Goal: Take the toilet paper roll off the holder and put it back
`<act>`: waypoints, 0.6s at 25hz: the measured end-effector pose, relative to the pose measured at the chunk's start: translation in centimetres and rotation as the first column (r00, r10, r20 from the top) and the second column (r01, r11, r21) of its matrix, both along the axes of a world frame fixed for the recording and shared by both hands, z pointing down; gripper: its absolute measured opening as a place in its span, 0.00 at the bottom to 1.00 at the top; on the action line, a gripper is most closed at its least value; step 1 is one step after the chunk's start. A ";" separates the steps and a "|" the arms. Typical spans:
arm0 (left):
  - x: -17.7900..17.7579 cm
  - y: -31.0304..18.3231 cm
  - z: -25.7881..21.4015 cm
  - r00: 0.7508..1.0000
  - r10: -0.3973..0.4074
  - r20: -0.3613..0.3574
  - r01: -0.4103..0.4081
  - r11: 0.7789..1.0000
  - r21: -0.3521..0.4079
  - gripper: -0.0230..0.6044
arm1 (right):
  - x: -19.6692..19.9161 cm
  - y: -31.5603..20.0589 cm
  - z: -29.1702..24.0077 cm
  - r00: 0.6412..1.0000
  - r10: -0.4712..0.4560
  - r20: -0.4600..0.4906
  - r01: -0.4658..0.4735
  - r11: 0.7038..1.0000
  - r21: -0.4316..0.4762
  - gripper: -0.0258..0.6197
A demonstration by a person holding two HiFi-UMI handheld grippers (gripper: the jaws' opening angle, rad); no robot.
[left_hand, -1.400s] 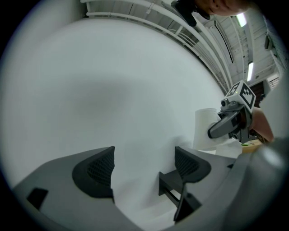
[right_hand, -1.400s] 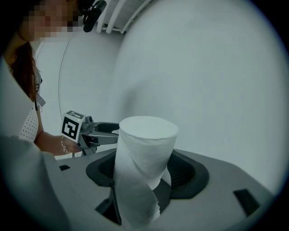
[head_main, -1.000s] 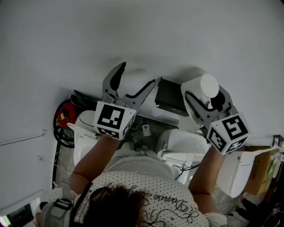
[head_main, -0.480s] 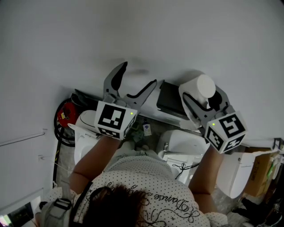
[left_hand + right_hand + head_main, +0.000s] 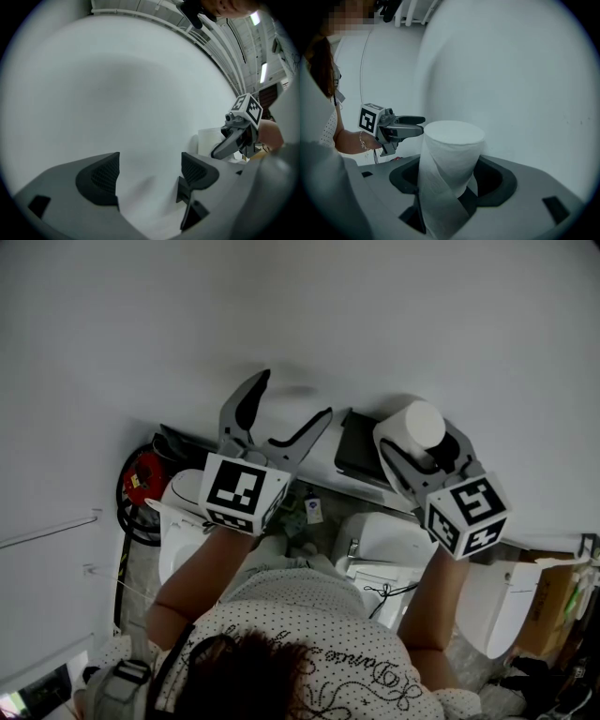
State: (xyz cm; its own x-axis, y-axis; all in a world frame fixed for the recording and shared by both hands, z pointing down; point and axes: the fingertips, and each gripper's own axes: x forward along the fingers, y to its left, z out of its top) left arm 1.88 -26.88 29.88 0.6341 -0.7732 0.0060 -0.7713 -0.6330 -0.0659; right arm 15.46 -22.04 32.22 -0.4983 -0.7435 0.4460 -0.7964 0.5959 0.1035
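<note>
The toilet paper roll (image 5: 421, 421) is sitting between the jaws of the right gripper (image 5: 419, 439), just right of the holder (image 5: 359, 448) on the wall (image 5: 281, 306), the left gripper (image 5: 293, 395) hanging left of the holder, a toilet (image 5: 389, 542) lying below.

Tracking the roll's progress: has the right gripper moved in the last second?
Yes. The right gripper, shut on the toilet paper roll, has shifted slightly left toward the dark holder.

A plain white wall (image 5: 300, 315) filled the upper frame; a white toilet (image 5: 394, 540) stood at lower centre, a cardboard box (image 5: 551, 601) at lower right.
</note>
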 end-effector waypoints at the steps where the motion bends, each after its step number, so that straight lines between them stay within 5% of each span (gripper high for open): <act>1: 0.0 0.0 0.0 1.000 0.000 0.000 0.000 1.000 -0.001 0.68 | 0.0 0.0 0.1 1.000 -0.001 -0.001 0.001 1.000 -0.002 0.52; 15: -0.1 -0.1 0.3 1.000 -0.002 0.004 0.002 1.000 -0.012 0.68 | -0.5 0.1 1.4 0.999 -0.003 -0.038 0.002 1.000 -0.023 0.52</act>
State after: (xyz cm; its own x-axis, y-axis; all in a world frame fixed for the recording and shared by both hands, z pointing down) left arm 1.83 -26.95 30.21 0.6327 -0.7742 0.0174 -0.7721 -0.6325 -0.0616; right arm 14.96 -21.99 33.62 -0.4827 -0.7314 0.4817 -0.7906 0.6006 0.1196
